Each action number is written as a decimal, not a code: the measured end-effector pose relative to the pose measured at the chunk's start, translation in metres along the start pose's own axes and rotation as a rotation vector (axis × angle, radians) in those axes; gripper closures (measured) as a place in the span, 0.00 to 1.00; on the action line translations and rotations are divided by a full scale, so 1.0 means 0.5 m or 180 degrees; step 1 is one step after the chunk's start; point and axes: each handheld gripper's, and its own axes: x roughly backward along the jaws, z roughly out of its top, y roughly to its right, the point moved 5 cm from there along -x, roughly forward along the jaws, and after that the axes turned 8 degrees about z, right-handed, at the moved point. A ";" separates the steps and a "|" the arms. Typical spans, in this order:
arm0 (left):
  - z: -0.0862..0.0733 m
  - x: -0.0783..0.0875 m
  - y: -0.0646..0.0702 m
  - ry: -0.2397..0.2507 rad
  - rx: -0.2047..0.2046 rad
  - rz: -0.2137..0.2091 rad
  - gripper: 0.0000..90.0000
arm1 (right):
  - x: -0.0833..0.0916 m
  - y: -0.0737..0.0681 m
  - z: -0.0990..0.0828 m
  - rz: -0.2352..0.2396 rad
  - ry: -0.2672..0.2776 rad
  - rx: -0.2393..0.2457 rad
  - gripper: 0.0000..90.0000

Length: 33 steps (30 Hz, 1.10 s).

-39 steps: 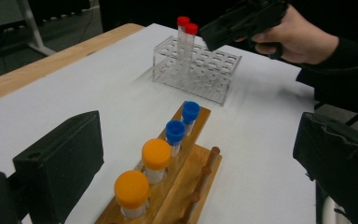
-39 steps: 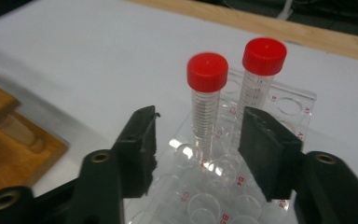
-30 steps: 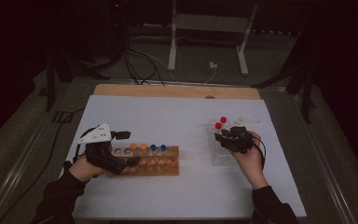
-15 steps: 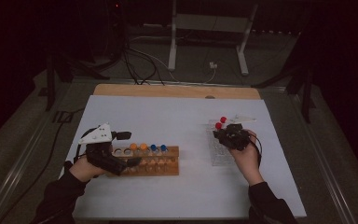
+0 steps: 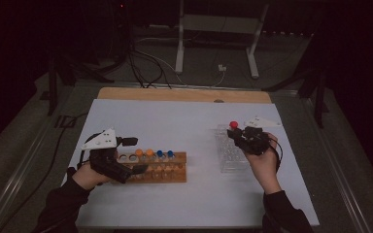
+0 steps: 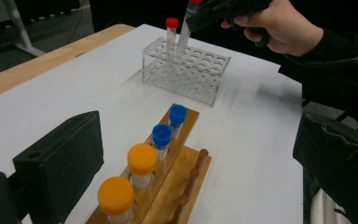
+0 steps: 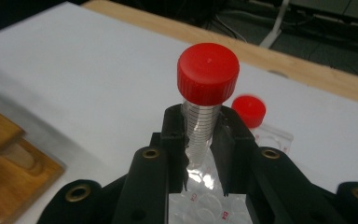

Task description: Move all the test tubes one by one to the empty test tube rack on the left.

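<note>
Lifted since the earlier frame, the right gripper (image 5: 236, 134) has just closed its jaws on a red-capped tube (image 7: 206, 93), held above the clear rack (image 6: 186, 70). Left gripper (image 5: 141, 169) rests open beside the wooden rack (image 5: 167, 167).

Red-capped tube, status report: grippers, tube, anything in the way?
Right hand-held gripper shut on red-capped tube, above clear rack. Left hand-held gripper at wooden rack, state unclear. Second red-capped tube stands in clear rack, close beside.
</note>
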 end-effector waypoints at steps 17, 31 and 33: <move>0.015 -0.016 0.029 -0.0004 0.0000 -0.0101 0.03 | 0.045 -0.117 0.024 0.0537 -0.0066 0.0374 0.83; 0.031 -0.039 0.077 0.0007 -0.0076 -0.0283 0.03 | 0.031 -0.203 -0.056 0.0955 -0.0504 0.0535 0.83; 0.032 -0.044 0.086 0.0004 -0.0085 -0.0326 0.03 | 0.030 -0.214 -0.063 0.1008 -0.0539 0.0564 0.83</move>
